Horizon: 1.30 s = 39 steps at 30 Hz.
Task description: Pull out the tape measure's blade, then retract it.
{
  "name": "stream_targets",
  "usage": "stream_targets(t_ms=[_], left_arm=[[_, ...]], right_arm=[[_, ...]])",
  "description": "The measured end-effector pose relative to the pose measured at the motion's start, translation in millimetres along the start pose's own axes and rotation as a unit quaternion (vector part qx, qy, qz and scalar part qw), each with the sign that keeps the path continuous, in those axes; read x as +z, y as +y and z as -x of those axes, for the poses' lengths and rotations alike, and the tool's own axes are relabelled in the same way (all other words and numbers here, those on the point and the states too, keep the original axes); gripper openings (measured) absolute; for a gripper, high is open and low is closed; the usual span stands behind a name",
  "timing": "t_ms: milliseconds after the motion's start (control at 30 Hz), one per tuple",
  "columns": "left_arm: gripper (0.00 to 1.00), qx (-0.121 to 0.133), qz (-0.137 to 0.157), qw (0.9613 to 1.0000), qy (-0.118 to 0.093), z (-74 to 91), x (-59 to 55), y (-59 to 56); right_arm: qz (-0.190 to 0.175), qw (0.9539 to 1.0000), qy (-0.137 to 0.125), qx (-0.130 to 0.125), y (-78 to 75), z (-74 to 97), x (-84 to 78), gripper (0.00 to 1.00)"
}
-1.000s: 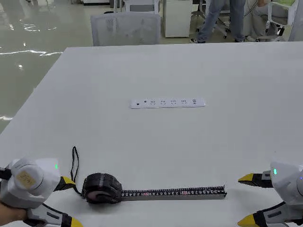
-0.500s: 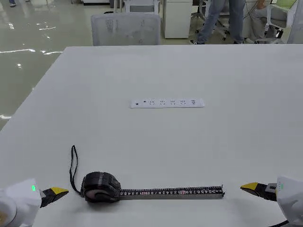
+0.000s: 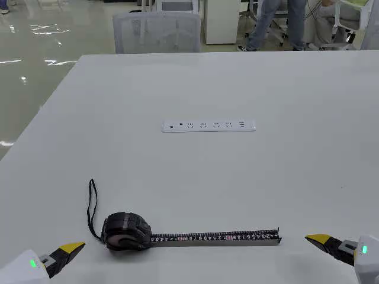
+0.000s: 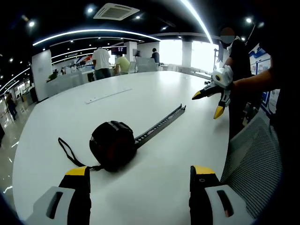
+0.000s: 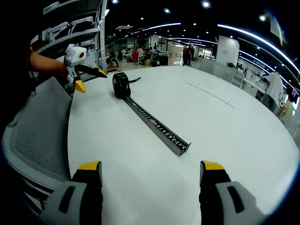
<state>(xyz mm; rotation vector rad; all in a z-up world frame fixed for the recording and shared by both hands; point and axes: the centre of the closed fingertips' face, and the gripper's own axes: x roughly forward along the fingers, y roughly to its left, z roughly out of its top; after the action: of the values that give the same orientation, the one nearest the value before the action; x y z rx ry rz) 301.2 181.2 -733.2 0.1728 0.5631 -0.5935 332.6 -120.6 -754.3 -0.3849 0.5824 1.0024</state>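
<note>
A black tape measure case [image 3: 125, 231] lies on the white table [image 3: 195, 171] near its front edge, with its blade [image 3: 216, 238] drawn out flat to the right. My left gripper [image 4: 139, 171] is open and empty, a short way back from the case [image 4: 112, 144]. My right gripper [image 5: 151, 165] is also open and empty, apart from the blade's hooked end [image 5: 183, 147]. One yellow fingertip [image 3: 72, 247] of the left gripper and one fingertip [image 3: 320, 239] of the right show at the bottom corners of the head view. Nothing touches the tape.
A thin black wrist strap [image 3: 92, 204] loops from the case toward the left. A white power strip [image 3: 208, 125] lies mid-table. A grey mesh chair [image 3: 157, 32] stands behind the far edge, with people [image 3: 272, 21] beyond it.
Both grippers have drawn back toward the near edge, away from the case and the blade's end. The tape measure has stayed put with its blade out.
</note>
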Motion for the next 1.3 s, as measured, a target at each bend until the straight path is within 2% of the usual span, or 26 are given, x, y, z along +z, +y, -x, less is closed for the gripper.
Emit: stream_targets(t_ms=[67, 100, 133, 267, 367, 533, 733, 1033, 1300], left_arm=[[0.87, 0.009, 0.009, 0.9999, -0.008, 1.4, 0.7, -0.7], [0.88, 0.016, 0.024, 0.9993, -0.022, 2.2, 3.8, -1.0], [0.89, 0.018, 0.034, 0.9989, -0.028, 3.0, 4.7, -1.7], [0.9, 0.035, 0.048, 0.9977, -0.034, 6.0, 3.3, -2.1], [0.93, 0.044, 0.065, 0.9961, -0.041, 6.0, 3.2, -0.7], [0.98, 0.049, 0.07, 0.9953, -0.045, 5.6, 1.8, -2.0], [1.0, 0.05, 0.071, 0.9947, -0.055, 5.1, 7.6, -7.3], [1.0, 0.058, 0.07, 0.9948, -0.046, 0.7, 7.4, -11.3], [1.0, 0.069, 0.076, 0.9933, -0.051, 1.4, 10.7, -15.2]], right_arm=[[-0.006, 1.0, -0.004, -0.005, 1.8, 0.7, 1.7, 0.89], [-0.01, 0.9999, -0.006, -0.006, 3.8, 0.8, 1.6, 0.9], [-0.011, 0.9999, -0.008, -0.008, 5.1, 1.0, 1.7, 0.9], [-0.026, 0.9991, -0.017, -0.028, 7.5, 1.3, 3.1, 0.97], [-0.035, 0.9988, -0.018, -0.028, 13.1, 0.6, 4.2, 0.99], [-0.052, 0.9973, -0.035, -0.037, 16.3, -1.9, 11.2, 1.0], [-0.069, 0.9952, -0.05, -0.048, 20.0, -3.7, 18.6, 1.0], [-0.086, 0.9935, -0.049, -0.056, 28.0, -4.5, 14.2, 1.0], [-0.09, 0.9927, -0.054, -0.061, 27.7, -4.5, 17.0, 1.0]])
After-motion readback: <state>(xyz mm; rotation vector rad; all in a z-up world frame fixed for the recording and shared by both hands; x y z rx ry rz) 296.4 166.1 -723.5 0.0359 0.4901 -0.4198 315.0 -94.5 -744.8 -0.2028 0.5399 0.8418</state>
